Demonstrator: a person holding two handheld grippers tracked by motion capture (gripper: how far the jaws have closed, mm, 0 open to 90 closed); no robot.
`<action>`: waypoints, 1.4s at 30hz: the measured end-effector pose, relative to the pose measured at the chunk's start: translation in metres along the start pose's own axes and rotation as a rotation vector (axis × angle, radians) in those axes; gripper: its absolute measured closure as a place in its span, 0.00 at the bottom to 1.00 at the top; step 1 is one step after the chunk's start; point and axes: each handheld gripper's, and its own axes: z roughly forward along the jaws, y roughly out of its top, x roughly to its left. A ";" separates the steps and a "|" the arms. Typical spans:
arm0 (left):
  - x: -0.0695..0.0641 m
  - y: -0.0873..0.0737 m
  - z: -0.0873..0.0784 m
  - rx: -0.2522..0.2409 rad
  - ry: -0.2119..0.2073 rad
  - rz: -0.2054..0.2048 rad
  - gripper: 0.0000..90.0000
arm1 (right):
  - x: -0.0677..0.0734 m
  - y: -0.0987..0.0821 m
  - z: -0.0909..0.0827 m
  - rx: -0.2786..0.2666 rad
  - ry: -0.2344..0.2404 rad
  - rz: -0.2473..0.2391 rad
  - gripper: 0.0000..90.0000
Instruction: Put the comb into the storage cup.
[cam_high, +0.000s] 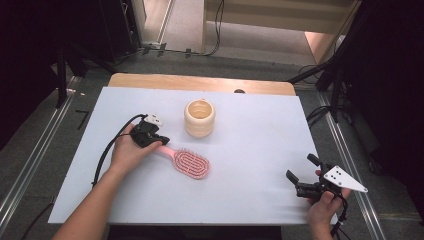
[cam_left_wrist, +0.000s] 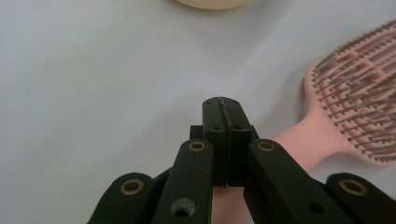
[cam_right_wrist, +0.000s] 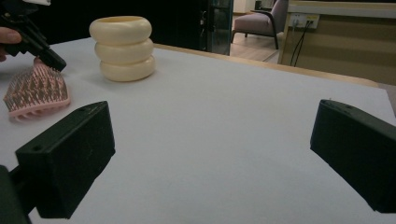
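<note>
1. Left gripper (cam_high: 161, 141): jaws pressed together above the handle of the pink hairbrush (cam_high: 190, 163), gripping nothing.
2. Brush lies flat, near the cream cup (cam_high: 199, 118).
3. Right gripper (cam_high: 303, 174): jaws wide apart, idle.
4. Probable step: pre-grasp; next, open and straddle the handle.

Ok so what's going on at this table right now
A person holds a gripper in each hand. The left gripper sits at the handle of a pink hairbrush, its jaws closed together above the handle, not clearly gripping it. The right gripper waits open near the table's right edge. A cream ribbed cup stands behind the brush.
</note>
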 end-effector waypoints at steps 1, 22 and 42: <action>-0.002 -0.001 -0.002 0.003 -0.001 0.004 1.00 | 0.000 0.000 0.000 0.000 -0.001 0.001 0.00; -0.012 -0.012 -0.015 0.026 -0.014 0.028 1.00 | 0.000 0.000 0.000 0.001 -0.001 0.004 0.00; -0.034 -0.039 -0.024 0.059 -0.059 0.013 1.00 | 0.000 0.000 0.000 0.002 -0.003 0.002 0.00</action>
